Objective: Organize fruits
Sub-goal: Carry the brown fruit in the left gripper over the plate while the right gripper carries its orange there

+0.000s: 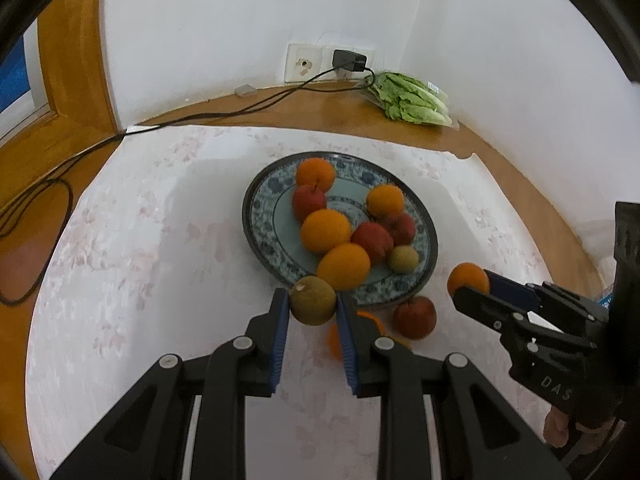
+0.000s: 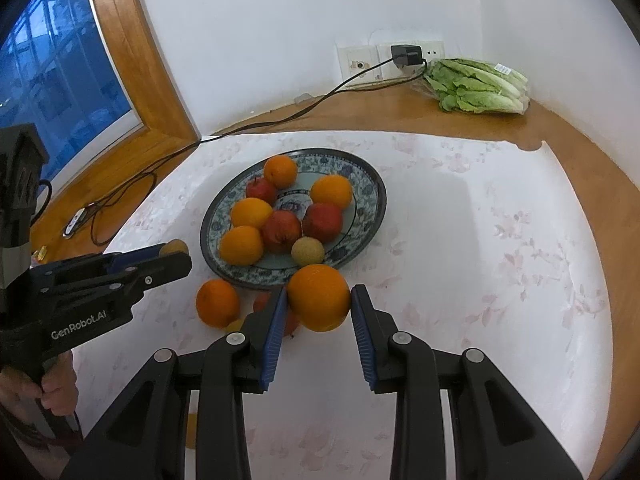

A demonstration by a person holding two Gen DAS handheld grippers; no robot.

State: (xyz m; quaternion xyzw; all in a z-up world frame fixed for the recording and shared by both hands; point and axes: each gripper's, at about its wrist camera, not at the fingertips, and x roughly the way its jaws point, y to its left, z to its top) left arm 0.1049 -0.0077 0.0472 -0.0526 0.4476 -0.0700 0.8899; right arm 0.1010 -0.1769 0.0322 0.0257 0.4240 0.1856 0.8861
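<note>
Hovering at the plate [image 2: 376,200] rim, left tool [image 1: 313,300] grips a kiwi [image 1: 313,300], right tool [image 2: 319,298] an orange [image 2: 319,298].

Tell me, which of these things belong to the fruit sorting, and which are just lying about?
Part of the job:
- blue patterned plate of oranges and apples
- brown fruit in the left gripper
- orange in the right gripper
- loose orange and apple on the cloth

Just lying about:
- bagged lettuce
- charger and cable

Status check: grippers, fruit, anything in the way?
Left gripper shut on brownish fruit. Right gripper shut on orange. Plate crowded; loose apple beside rim.
</note>
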